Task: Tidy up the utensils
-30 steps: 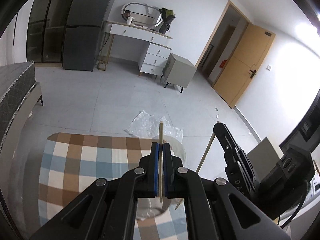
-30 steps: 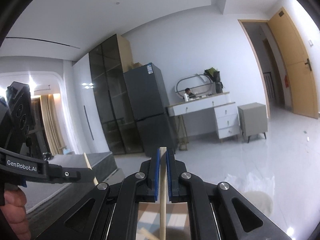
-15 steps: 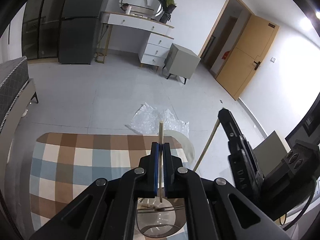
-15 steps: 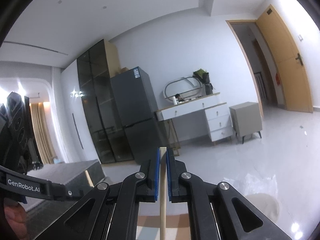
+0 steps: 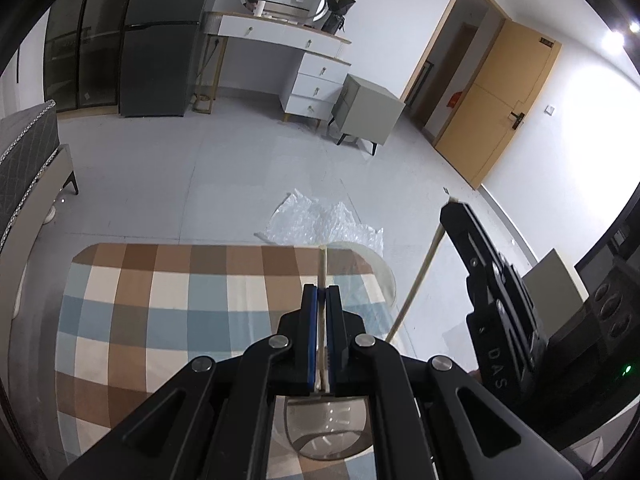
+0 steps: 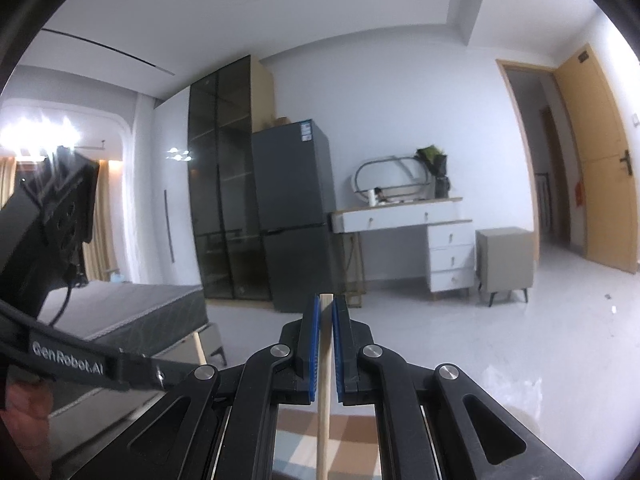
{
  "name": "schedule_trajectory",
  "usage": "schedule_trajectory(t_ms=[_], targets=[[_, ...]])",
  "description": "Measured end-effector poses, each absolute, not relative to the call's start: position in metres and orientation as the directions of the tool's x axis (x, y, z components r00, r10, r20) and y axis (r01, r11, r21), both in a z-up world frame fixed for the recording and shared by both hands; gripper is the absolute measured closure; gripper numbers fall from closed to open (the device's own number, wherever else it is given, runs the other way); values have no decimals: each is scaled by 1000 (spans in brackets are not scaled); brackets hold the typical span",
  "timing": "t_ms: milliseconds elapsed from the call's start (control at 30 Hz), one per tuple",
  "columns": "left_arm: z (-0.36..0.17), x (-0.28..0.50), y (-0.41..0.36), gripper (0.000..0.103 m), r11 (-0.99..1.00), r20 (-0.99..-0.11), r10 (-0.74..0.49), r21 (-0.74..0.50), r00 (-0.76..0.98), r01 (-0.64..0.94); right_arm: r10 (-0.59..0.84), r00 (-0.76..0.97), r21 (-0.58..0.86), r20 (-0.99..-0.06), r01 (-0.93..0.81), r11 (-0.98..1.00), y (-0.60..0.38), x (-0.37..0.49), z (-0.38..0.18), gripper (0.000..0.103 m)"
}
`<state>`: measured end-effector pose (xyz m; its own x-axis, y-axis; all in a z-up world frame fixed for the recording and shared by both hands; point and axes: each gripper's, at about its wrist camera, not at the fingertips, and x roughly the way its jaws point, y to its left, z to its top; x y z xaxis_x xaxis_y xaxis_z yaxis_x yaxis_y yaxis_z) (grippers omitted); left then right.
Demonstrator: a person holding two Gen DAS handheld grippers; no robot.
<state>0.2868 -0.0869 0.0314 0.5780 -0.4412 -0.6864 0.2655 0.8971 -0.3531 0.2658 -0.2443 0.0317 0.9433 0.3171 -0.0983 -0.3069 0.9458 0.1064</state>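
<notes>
The left tool (image 5: 321,300) is pointing down over the table (image 5: 132,320), which is wearing a cloth of brown, blue and cream squares. Its two blue pads (image 5: 311,320) are standing narrow and are pinching a thin wooden chopstick (image 5: 322,268); the stick is running upright between them, and its top end is showing above the tips. Under the left tool a clear glass cup (image 5: 332,432) is standing on the cloth, and the lower end of this stick is reaching down to about its rim — whether it is inside the cup I cannot tell.

At the right side of the left view the right tool (image 5: 452,216) is appearing as a dark body, holding a second chopstick (image 5: 416,280) that is slanting down toward the table's edge. In the right view the right tool (image 6: 326,316) is aiming level into the room, and its blue pads (image 6: 313,344) are closing on that wooden stick (image 6: 324,360), which is passing straight between them and going down over the checked cloth.

On the floor beyond the table a sheet of crumpled clear plastic (image 5: 320,220) is lying. Further back a white dresser (image 5: 304,60) and a dark fridge (image 6: 296,216) are standing by the wall — a wooden door (image 5: 496,108) is at the right.
</notes>
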Motion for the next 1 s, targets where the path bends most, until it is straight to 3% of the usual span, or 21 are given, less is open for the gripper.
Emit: schedule_trajectory(t_ms=[167, 367, 400, 467, 500, 533, 633, 700, 833, 933, 967, 1000], targets=[[21, 285, -83, 103, 893, -714, -451, -369, 535, 259, 379, 913, 99, -151, -367, 925, -240, 264, 25, 97], [10, 283, -82, 102, 884, -779, -468, -401, 419, 242, 463, 833, 156, -303, -436, 886, -240, 260, 8, 94], [10, 280, -79, 100, 888, -785, -461, -401, 414, 227, 474, 819, 178, -323, -439, 881, -243, 259, 6, 94], [15, 271, -72, 84, 889, -780, -458, -408, 427, 207, 478, 805, 211, -350, -430, 878, -250, 254, 5, 91], [18, 265, -68, 65, 899, -782, -437, -394, 444, 192, 475, 804, 223, -358, -420, 880, -254, 251, 5, 87], [20, 260, -65, 53, 903, -779, -427, -389, 459, 182, 465, 808, 243, -363, -399, 884, -261, 243, 7, 85], [36, 234, -52, 47, 931, -763, -355, -339, 541, 132, 434, 827, 279, -357, -349, 895, -276, 219, 13, 72], [45, 219, -48, 43, 950, -754, -299, -290, 585, 112, 416, 833, 282, -363, -327, 902, -280, 201, 18, 58], [62, 180, -41, 39, 979, -712, -190, -189, 676, 76, 395, 852, 271, -343, -313, 910, -282, 165, 31, 46], [70, 152, -40, 23, 989, -660, -140, -122, 738, 79, 367, 876, 263, -313, -291, 920, -280, 142, 41, 24], [71, 143, -39, 23, 991, -648, -127, -105, 751, 78, 356, 884, 262, -303, -282, 923, -279, 136, 43, 14], [71, 138, -38, 22, 992, -641, -126, -100, 757, 80, 347, 892, 264, -290, -274, 925, -278, 128, 47, 10]])
